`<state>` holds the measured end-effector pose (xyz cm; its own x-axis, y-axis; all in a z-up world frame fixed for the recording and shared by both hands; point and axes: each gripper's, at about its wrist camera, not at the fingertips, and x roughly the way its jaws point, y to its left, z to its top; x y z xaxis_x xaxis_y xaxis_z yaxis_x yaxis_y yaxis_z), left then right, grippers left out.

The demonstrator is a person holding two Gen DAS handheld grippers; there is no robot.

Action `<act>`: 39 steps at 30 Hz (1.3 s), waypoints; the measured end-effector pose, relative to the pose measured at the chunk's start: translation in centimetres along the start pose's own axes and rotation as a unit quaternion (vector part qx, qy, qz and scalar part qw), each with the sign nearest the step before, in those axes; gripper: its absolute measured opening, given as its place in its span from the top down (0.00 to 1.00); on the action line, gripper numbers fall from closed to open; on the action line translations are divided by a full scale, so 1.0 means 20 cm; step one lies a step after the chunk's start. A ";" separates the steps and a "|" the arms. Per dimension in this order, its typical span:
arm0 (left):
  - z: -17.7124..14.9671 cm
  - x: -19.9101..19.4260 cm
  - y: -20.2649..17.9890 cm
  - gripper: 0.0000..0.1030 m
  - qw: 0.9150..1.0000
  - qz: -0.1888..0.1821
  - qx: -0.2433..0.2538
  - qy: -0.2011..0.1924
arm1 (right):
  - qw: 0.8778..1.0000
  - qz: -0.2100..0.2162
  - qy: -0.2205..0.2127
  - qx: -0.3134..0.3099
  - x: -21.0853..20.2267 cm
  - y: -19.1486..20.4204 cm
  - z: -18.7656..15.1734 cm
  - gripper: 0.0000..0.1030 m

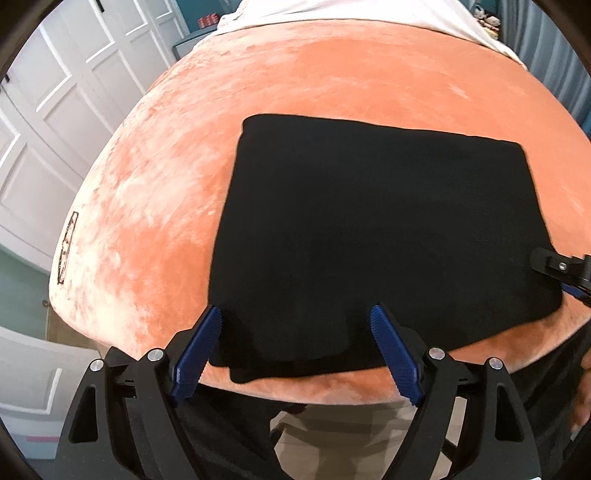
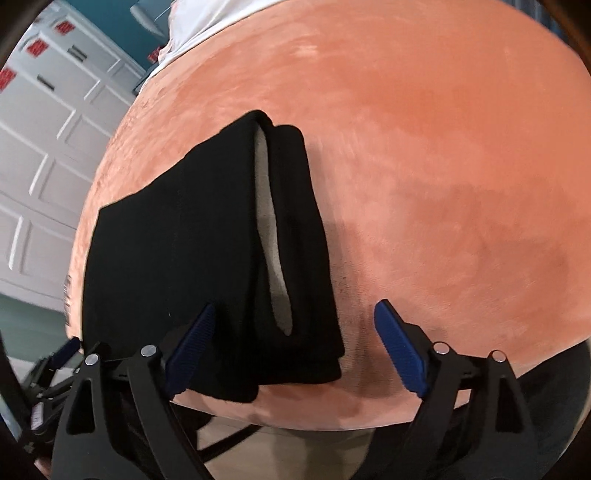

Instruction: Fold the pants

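Right, your black pants [image 1: 380, 236] lie folded into a compact rectangle on the orange plush blanket [image 1: 207, 162], filling the centre of the left wrist view and running out toward 3 o'clock. Your left gripper [image 1: 299, 314] hangs over the near edge of that bundle with its jaws spread wide and nothing pinched between them; the blue ribbed fingers [image 1: 199, 350] sit at 7 and 5 o'clock, and the left one lies right at the near left corner of the fabric. Whether it presses the cloth you cannot tell from here. Out at 3 o'clock the tip of your right gripper [image 1: 561, 266] pokes in at the right-hand edge of the pants.

Over in the right wrist view, your right gripper [image 2: 295, 312] is released too, jaws apart, straddling the near right corner of the pants [image 2: 173, 258]. The bundle sits from centre toward 9 o'clock there, and its layered side edge gapes a little, showing a pale lining [image 2: 269, 229] in a long slit. The right finger is over bare blanket [image 2: 443, 147]. At 8 o'clock your left gripper [image 2: 59, 358] shows at the frame edge.

Past the blanket, a white sheet [image 1: 332, 14] lies at 12 o'clock and white panelled doors [image 1: 48, 122] at 9 to 10 o'clock
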<state>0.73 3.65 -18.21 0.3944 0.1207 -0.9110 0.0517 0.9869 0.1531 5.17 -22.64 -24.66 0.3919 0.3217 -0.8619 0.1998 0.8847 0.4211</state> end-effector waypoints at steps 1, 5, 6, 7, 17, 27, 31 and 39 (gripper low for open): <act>0.02 0.01 0.00 0.22 1.000 0.001 -0.002 0.001 | 1.000 0.006 0.004 0.007 0.01 -0.01 0.01 0.16; 0.05 0.07 0.02 0.20 1.000 0.007 -0.006 0.009 | 1.000 0.015 0.011 0.008 0.06 -0.01 0.03 0.12; 0.06 0.08 0.03 0.18 1.000 0.007 -0.008 0.011 | 1.000 0.015 0.013 0.008 0.07 0.00 0.03 0.11; 0.06 0.09 0.03 0.17 1.000 0.006 -0.010 0.012 | 1.000 0.016 0.014 0.008 0.08 0.00 0.03 0.08; 0.12 0.15 0.09 0.14 0.999 -0.020 -0.027 0.024 | 1.000 0.017 -0.002 0.001 0.09 0.05 0.04 0.05; 0.11 0.23 0.20 0.05 0.994 -0.065 -0.077 0.045 | 1.000 0.024 0.005 -0.014 0.14 0.06 0.05 0.05; 0.12 0.24 0.22 0.05 0.993 -0.080 -0.075 0.042 | 1.000 0.022 0.001 -0.013 0.14 0.06 0.05 0.04; 0.17 0.30 0.28 0.05 0.990 -0.128 -0.044 0.044 | 1.000 0.025 -0.006 -0.007 0.13 0.06 0.03 0.04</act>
<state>6.54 9.42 -21.45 0.2977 -0.1299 -0.9458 0.0585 0.9913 -0.1177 6.99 -20.96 -26.32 0.4119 0.3618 -0.8363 0.1667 0.8724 0.4596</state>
